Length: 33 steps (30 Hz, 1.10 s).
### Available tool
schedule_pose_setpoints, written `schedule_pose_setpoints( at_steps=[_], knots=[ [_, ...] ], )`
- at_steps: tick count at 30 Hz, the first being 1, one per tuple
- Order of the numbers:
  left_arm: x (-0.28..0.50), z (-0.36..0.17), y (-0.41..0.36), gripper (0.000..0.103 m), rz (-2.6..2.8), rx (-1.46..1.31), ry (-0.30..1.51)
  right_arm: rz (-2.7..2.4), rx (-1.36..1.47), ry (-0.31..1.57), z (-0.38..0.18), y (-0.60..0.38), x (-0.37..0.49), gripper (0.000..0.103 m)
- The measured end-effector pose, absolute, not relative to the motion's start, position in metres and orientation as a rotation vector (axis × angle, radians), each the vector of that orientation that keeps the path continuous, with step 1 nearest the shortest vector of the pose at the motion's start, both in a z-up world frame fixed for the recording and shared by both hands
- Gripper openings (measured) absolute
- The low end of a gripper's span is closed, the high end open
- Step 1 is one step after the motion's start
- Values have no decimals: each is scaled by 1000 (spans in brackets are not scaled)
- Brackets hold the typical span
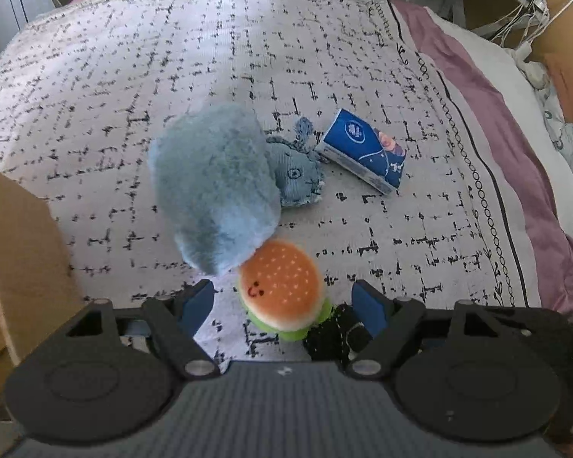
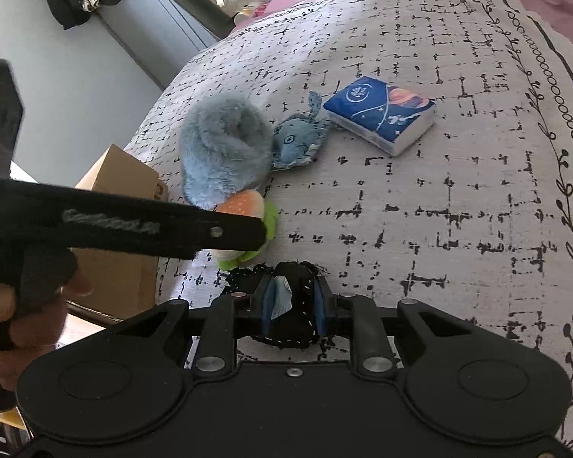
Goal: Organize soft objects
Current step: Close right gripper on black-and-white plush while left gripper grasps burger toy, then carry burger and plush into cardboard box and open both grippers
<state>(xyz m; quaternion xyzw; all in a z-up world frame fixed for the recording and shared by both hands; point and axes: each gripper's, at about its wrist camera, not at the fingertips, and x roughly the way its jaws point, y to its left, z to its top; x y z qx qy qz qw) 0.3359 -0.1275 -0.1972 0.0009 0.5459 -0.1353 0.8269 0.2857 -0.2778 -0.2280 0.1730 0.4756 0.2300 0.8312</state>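
Clamping a black stitched cloth toy (image 2: 286, 305), the right gripper (image 2: 292, 303) sits nearest; the left gripper (image 1: 284, 301) hangs open astride the burger plush (image 1: 282, 284), which touches the fluffy blue plush (image 1: 214, 187) beyond, near the tissue pack (image 1: 366, 150).

You have a bed (image 1: 362, 229) under a pale blanket with a broken black grid. On it lie a fluffy blue plush (image 1: 214, 187), a small blue stitched toy (image 1: 298, 175) touching it, a burger plush (image 1: 282, 290), a blue tissue pack (image 1: 366, 150) and a black cloth toy (image 2: 286, 305).
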Motion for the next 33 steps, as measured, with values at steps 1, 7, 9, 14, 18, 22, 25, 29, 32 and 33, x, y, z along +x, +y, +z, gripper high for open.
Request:
schedule_pose_setpoints(
  at_steps=[1,7,9,14,18,22,25,29,32,33],
  knots=[
    [337,-200,-129,79,-286,12,1163,487,362,1008,-228,-277,286,22],
    [339,-206,-127,45,-299,-23,1194,469,363,1022,-226,-281,288,22],
    [336,-202,-127,44,-307,-7,1183,454,354,1020,-224,-282,287,22],
    [330,-190,-127,44,-316,2,1161,423,353,1014,-219,-285,286,22],
    [322,-179,-129,44,-326,33,1129,411,343,985,-209,-287,284,22],
    [314,-167,-125,44,-335,38,1108,415,333,950,-195,-286,282,22],
    [307,-155,-117,44,-326,38,1086,422,330,928,-186,-282,279,22],
    [301,-142,-107,44,-307,36,1057,434,322,894,-173,-275,276,22],
    [294,-133,-101,44,-297,40,1032,439,318,871,-163,-270,275,22],
    [293,-131,-99,44,-296,41,1026,440,315,864,-160,-268,274,22]
  ],
)
